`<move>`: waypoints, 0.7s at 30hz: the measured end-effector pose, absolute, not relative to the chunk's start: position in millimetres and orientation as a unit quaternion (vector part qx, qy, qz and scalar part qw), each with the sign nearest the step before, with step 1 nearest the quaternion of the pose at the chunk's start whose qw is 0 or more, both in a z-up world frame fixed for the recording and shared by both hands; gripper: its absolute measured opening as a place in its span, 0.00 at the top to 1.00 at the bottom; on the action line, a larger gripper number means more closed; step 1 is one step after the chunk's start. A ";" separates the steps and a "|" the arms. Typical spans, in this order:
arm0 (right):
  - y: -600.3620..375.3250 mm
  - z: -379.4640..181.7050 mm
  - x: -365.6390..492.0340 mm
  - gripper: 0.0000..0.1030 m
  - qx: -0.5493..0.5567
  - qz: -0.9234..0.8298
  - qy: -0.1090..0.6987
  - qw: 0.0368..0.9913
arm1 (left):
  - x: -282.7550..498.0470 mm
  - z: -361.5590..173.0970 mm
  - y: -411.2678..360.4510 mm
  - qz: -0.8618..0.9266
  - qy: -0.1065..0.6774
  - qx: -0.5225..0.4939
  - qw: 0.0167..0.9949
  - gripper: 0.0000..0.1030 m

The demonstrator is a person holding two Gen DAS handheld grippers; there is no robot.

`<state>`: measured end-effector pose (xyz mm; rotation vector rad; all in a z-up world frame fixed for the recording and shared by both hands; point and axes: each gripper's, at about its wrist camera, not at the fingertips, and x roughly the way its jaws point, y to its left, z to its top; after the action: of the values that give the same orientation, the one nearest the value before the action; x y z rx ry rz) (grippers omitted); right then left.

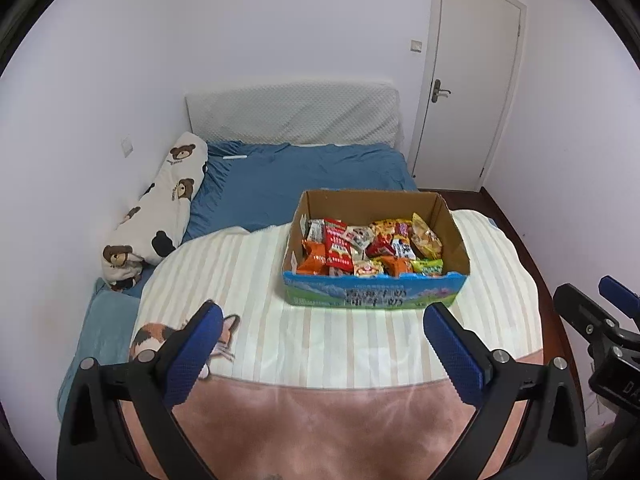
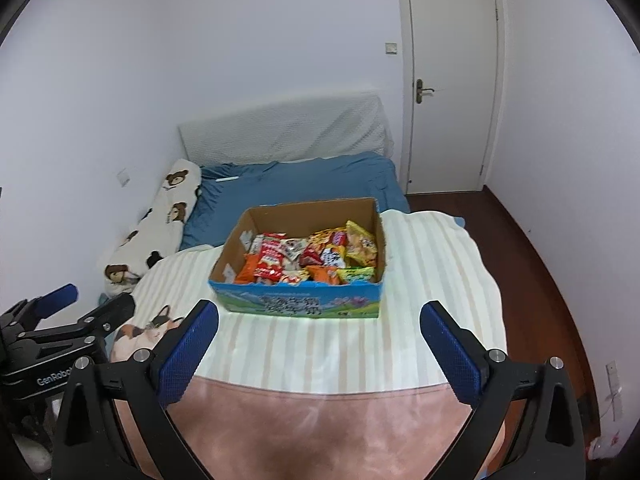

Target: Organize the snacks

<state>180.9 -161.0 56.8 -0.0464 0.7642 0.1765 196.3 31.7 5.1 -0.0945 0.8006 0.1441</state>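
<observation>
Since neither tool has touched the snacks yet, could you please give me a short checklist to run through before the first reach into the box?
1. Left tool open and empty: ok.
2. Right tool open and empty: ok.
3. Cardboard box upright on the striped blanket, top open: ok.
4. Snack packets reachable from above: ok, though jumbled and overlapping.
5. A place to sort the packets into: cannot tell, no second container is visible.
6. Tools apart from each other: ok.

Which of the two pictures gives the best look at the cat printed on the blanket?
The right wrist view: the cat shows its face and body beside the claw finger. In the left wrist view, the cat is largely covered by the left claw, leaving only its back and an ear.
</observation>
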 end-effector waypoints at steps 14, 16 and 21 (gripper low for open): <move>-166.7 17.3 258.7 0.00 -0.014 0.041 0.391 0.920 | 264.4 -14.4 37.1 0.086 0.392 -0.036 0.915 0.00; -166.0 10.5 270.0 0.00 -0.019 0.035 0.394 0.918 | 272.8 -21.4 36.1 0.085 0.399 -0.034 0.912 0.00; -164.8 -0.6 288.2 0.00 -0.020 0.025 0.401 0.915 | 290.3 -38.5 33.8 0.079 0.418 -0.035 0.904 0.00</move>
<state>288.2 -164.8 -0.6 -0.0418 0.8264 0.0523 290.3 33.8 -38.5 -0.0723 0.8639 0.1623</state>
